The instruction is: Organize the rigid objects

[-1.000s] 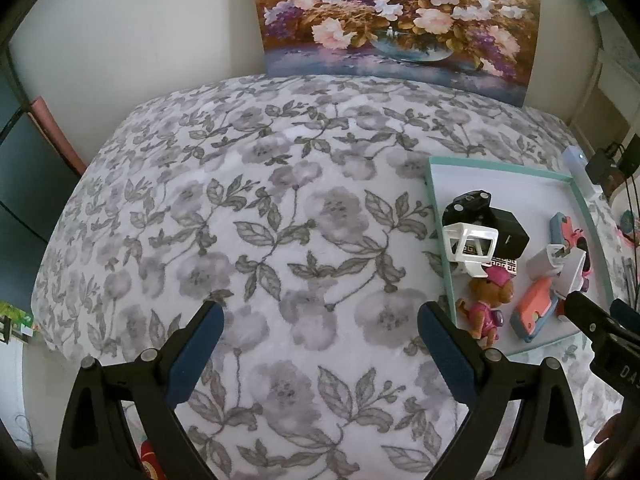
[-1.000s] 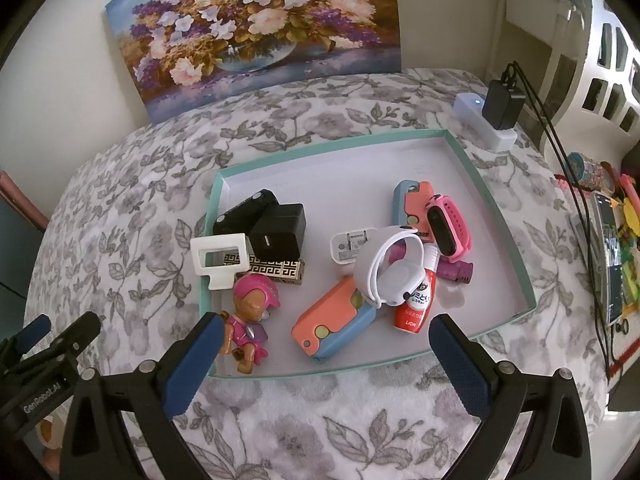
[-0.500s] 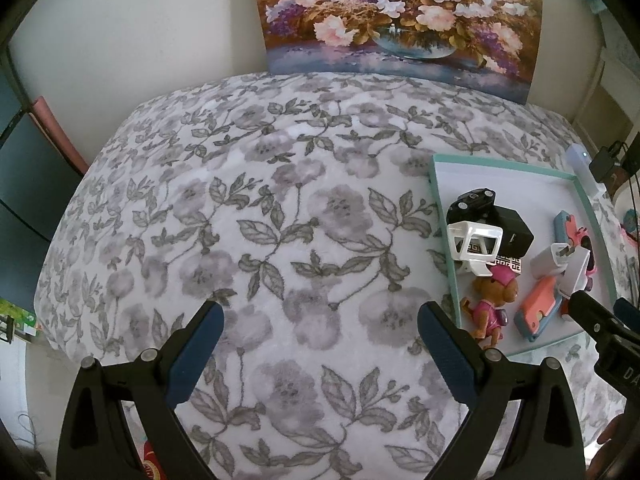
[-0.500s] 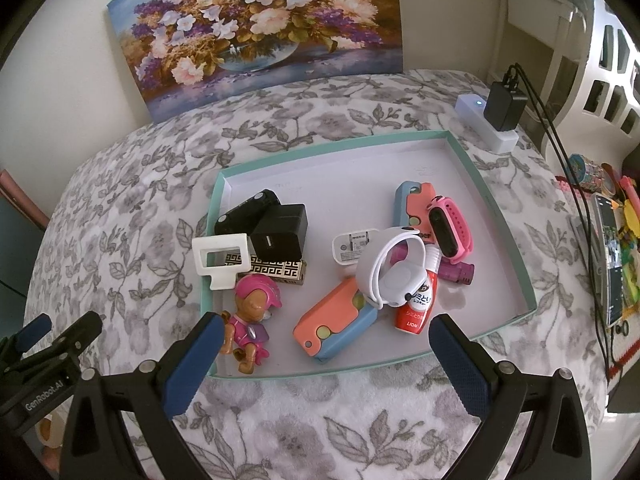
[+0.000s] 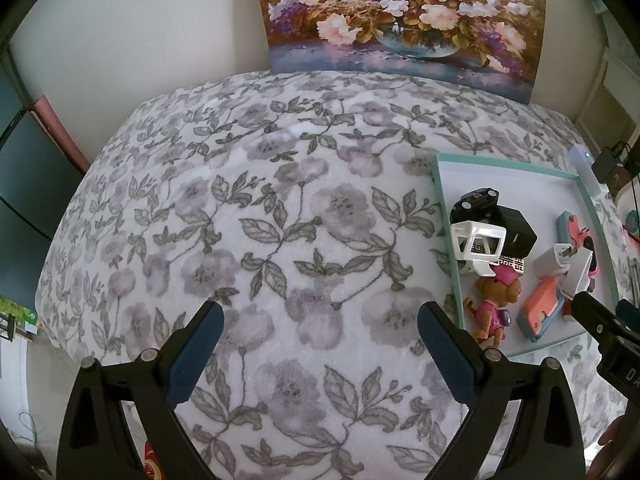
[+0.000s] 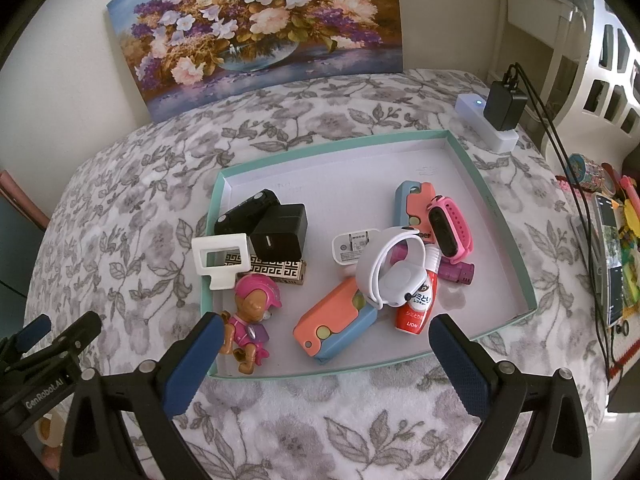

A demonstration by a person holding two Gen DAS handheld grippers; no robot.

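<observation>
A shallow teal-rimmed tray point(image 6: 332, 145) on the floral cloth holds several small objects: a pink-capped puppy toy point(image 6: 250, 318), a white frame point(image 6: 219, 258), black adapters point(image 6: 280, 230), a white plug point(image 6: 354, 246), an orange-blue case point(image 6: 334, 322), a white watch point(image 6: 394, 274), a red bottle point(image 6: 416, 306) and a pink band point(image 6: 450, 226). My right gripper point(image 6: 320, 360) is open and empty over the tray's near edge. My left gripper point(image 5: 320, 350) is open and empty over bare cloth, left of the tray point(image 5: 448, 236).
A flower painting point(image 6: 256, 28) leans on the wall behind. A white power strip with a black charger point(image 6: 500, 120) lies past the tray's far right corner. Toys and clutter point(image 6: 612, 236) lie at the right edge. The cloth point(image 5: 240, 220) drops off at left.
Both grippers have drifted only slightly; the left wrist view has shifted a little so the tray sits further right. Nothing was taken or let go.
</observation>
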